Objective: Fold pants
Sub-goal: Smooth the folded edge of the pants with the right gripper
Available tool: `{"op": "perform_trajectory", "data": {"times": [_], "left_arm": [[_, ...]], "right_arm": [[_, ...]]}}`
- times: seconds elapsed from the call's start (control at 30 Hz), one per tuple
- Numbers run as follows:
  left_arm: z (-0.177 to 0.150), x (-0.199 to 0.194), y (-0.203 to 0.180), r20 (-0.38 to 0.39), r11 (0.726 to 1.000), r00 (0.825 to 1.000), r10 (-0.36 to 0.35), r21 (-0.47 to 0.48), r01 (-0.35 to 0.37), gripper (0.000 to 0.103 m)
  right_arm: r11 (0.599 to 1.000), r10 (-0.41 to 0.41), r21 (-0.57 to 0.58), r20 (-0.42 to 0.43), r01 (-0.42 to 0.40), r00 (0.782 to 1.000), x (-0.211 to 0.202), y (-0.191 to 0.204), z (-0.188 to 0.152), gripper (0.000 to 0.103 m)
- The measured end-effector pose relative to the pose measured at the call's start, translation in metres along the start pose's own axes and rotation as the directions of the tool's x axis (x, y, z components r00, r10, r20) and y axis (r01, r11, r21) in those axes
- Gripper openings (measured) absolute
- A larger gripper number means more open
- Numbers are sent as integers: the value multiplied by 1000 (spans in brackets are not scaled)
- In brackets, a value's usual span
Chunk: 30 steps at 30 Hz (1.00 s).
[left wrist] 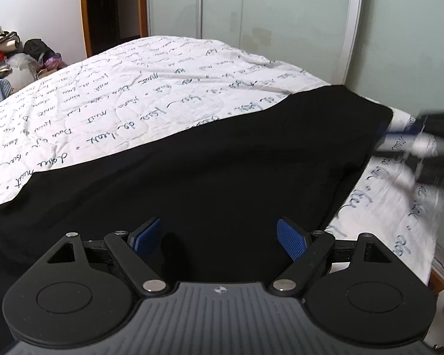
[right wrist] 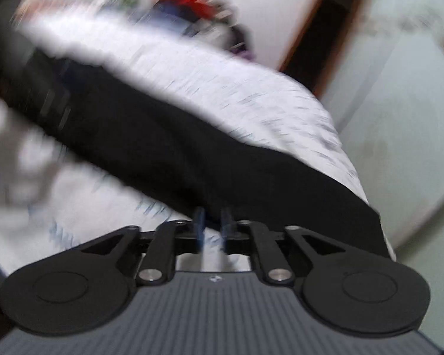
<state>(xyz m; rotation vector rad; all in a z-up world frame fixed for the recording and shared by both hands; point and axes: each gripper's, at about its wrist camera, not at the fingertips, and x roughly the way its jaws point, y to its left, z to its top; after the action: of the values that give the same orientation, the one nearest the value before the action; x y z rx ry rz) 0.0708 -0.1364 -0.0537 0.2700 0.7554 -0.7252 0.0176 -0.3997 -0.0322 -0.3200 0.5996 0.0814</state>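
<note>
Black pants [left wrist: 222, 159] lie flat across a bed with a white quilt printed with blue script [left wrist: 118, 88]. My left gripper [left wrist: 219, 233] is open, its blue pads [left wrist: 291, 238] spread just above the near part of the pants, holding nothing. In the left wrist view my right gripper [left wrist: 399, 136] shows blurred at the pants' far right edge. The right wrist view is motion-blurred: the right gripper [right wrist: 213, 222] has its jaws nearly closed at the near edge of the pants [right wrist: 192, 153]. Whether cloth sits between them cannot be told.
A mirrored, pale green sliding wardrobe [left wrist: 281, 14] stands behind the bed. A wooden door frame [left wrist: 84, 9] is at the back left. A pile of clothes and bags [left wrist: 9, 56] sits left of the bed. The bed's right edge [left wrist: 429, 266] drops to the floor.
</note>
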Motion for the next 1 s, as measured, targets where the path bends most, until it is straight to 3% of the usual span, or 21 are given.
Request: {"op": "perform_trajectory", "data": {"times": [0.03, 0.07, 0.17, 0.27, 0.33, 0.43, 0.5, 0.57, 0.6, 0.63, 0.67, 0.7, 0.8, 0.93, 1.0], "left_arm": [[-1, 2, 0, -20, 1000, 1000, -20, -2, 20, 85], [-2, 4, 0, -45, 999, 998, -49, -2, 49, 85], [-8, 2, -6, -51, 996, 997, -65, 52, 67, 85], [-11, -1, -8, -56, 995, 995, -81, 60, 85, 86], [-12, -3, -8, -56, 995, 995, -79, 62, 83, 86], [-11, -3, -10, -58, 995, 995, -77, 61, 81, 86], [-9, -3, -9, -52, 995, 996, -77, 56, 80, 86], [-7, -4, -8, -44, 996, 996, -79, 48, 81, 86], [-7, -5, -7, -41, 996, 996, -78, 43, 79, 86], [-7, -5, -6, -40, 996, 996, -75, 38, 77, 86], [-7, -5, -6, -40, 997, 997, -71, 34, 73, 86], [-6, -4, -5, -40, 997, 997, -66, 32, 68, 86], [-5, -4, -3, -32, 998, 998, -55, 19, 56, 86], [0, -4, 2, -20, 999, 999, -36, -9, 36, 86], [5, -3, 5, -12, 999, 999, -32, -41, 32, 86]], "right_arm": [[993, -35, 111, 22, 33, 999, -4, -18, -2, 53], [974, -87, 211, 28, 79, 996, -7, -36, -5, 57], [861, -195, 476, -13, 178, 981, -10, -95, -25, 57], [732, -211, 650, -71, 206, 975, -4, -140, -50, 57], [658, -204, 723, -98, 210, 974, 4, -160, -64, 59], [544, -164, 827, -60, 141, 985, 17, -181, -83, 75], [471, -163, 877, -15, 91, 987, 25, -192, -93, 75], [438, -161, 897, 16, 57, 987, 28, -197, -96, 72], [421, -161, 906, 20, 50, 987, 29, -201, -97, 61], [410, -160, 911, 23, 45, 987, 31, -204, -99, 40], [400, -160, 915, 21, 45, 987, 31, -207, -100, 30], [394, -166, 918, 21, 47, 986, 33, -209, -100, 12], [409, -197, 912, 41, 44, 980, 31, -205, -93, 9], [546, -258, 831, 46, 107, 965, 26, -196, -57, 9], [580, -277, 808, 73, 106, 958, 18, -199, -43, 9]]}}
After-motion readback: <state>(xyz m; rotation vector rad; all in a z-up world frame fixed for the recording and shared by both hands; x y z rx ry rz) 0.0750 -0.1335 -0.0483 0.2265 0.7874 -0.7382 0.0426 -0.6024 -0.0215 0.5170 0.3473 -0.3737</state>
